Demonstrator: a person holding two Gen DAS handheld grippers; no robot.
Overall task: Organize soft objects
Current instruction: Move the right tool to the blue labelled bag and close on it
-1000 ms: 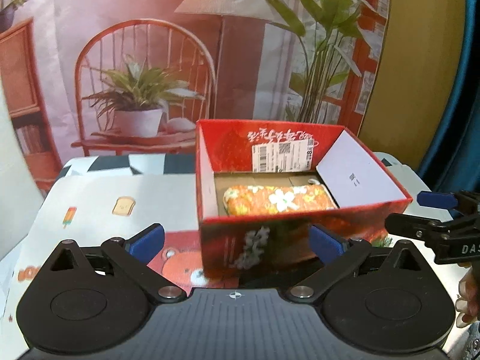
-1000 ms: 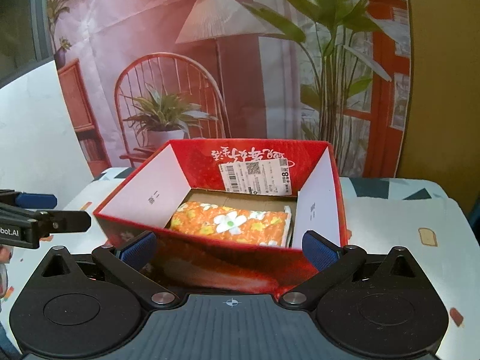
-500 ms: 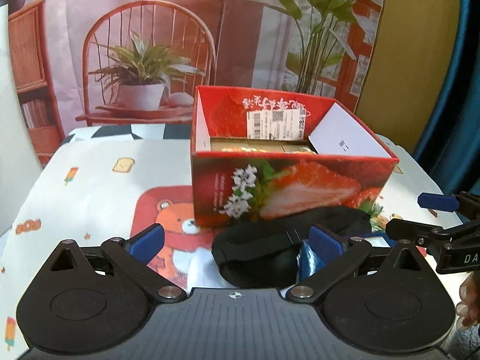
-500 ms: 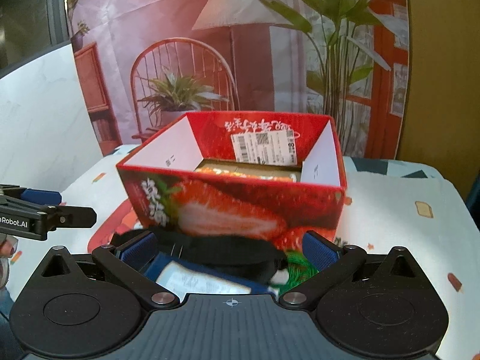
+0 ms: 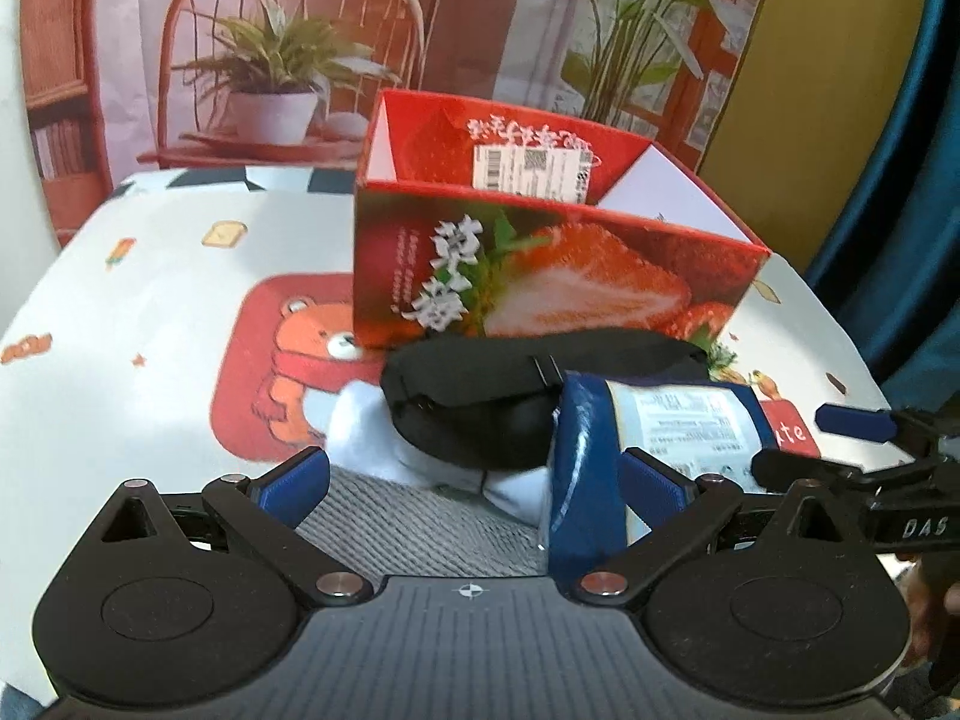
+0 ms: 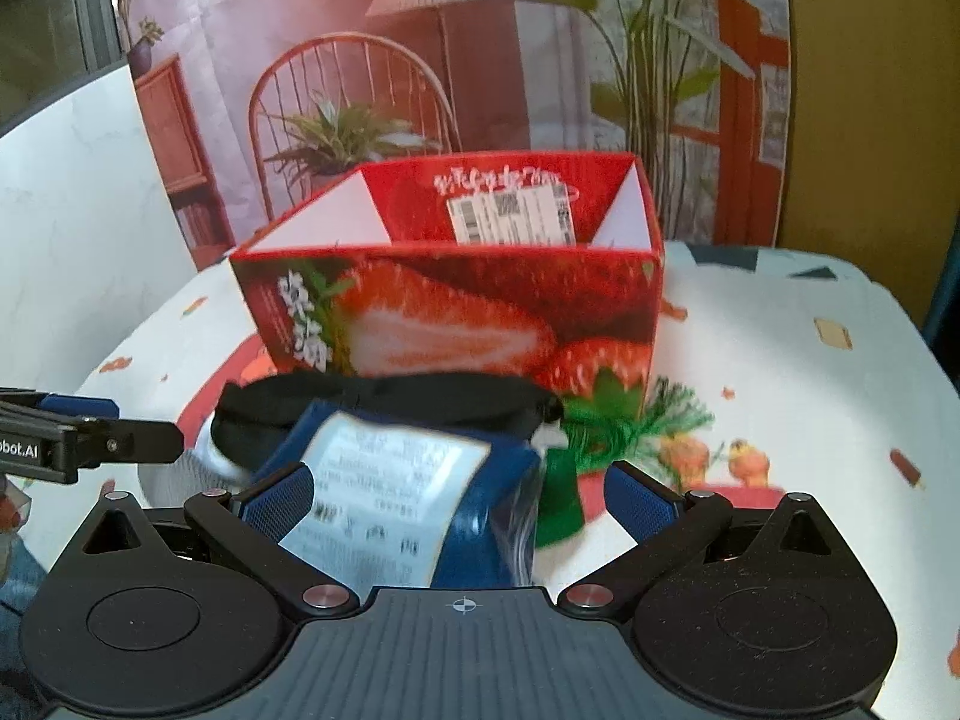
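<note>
Having dropped from above the box (image 5: 540, 276) to the pile before it, both claws, left claw (image 5: 474, 480) and right claw (image 6: 459, 498), gaping and empty, now poised over blue pack (image 6: 408, 480), black mask (image 5: 510, 396) and socks (image 5: 372, 438) on the tabletop (image 5: 150, 300), ready for the next pick.

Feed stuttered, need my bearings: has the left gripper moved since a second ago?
Yes. The left gripper has dropped and backed away from the red strawberry-print cardboard box: its interior has gone from view, and it sits higher and farther off.
</note>
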